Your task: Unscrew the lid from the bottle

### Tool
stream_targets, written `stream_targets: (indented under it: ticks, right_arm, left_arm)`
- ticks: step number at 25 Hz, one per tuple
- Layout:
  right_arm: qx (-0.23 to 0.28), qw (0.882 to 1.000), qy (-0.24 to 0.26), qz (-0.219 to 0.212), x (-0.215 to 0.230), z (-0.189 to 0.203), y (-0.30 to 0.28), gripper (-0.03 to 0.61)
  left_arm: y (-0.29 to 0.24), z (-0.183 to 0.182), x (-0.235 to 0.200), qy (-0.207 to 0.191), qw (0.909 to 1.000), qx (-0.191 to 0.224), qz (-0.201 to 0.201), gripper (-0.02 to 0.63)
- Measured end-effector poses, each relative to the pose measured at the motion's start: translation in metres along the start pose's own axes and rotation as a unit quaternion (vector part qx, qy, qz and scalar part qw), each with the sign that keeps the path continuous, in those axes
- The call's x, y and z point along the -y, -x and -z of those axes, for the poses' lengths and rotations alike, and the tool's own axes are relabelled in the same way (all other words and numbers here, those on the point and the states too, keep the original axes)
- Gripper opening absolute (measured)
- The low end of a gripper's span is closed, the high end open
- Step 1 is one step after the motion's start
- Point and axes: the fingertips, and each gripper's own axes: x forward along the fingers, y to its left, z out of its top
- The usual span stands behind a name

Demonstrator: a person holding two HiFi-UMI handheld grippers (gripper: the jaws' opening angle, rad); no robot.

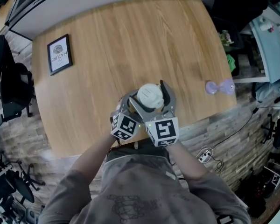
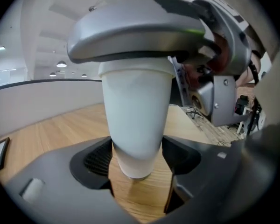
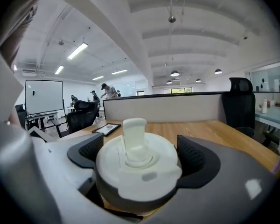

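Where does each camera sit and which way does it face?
Head view: on the person's head, steeply down onto the table; arms, left gripper, right gripper show.
Left gripper view: on the left gripper, along its jaws, closed on the bottle.
Right gripper view: on the right gripper, lid between its jaws.
Shared: both gripper views show the framed picture.

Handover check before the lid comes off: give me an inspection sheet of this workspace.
Surface: wooden table, no spills seen.
Job's things: white bottle upright on the table, lid on top.
Clutter: framed picture far left; purple object near the right edge.
Grippers: left gripper shut on the bottle's body; right gripper open, jaws either side of the lid.
Cables: power strip with cable on the floor, right.
Surroundings: black office chair left; open office beyond.
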Motion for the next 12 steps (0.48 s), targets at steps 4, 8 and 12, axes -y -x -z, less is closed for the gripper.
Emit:
stream_targets:
  ticks: [4, 8, 12]
  right_arm:
    - [0.005, 1.000, 0.007, -0.022, -0.001, 0.001, 0.002, 0.497]
    - [-0.003, 0.992, 0.032, -0.123, -0.013, 0.001, 0.003, 0.497]
    - [-0.028, 0.954, 0.094, -0.282, -0.027, 0.006, 0.008, 0.497]
  left_arm:
    - [0.000, 0.001, 0.001, -0.014, 0.9998, 0.000, 0.015, 0.327]
    - [0.003, 0.004, -0.001, -0.038, 0.9986, -0.002, 0.037, 0.318]
    - [0.004, 0.005, 0.001, -0.059, 0.9966, -0.001, 0.059, 0.310]
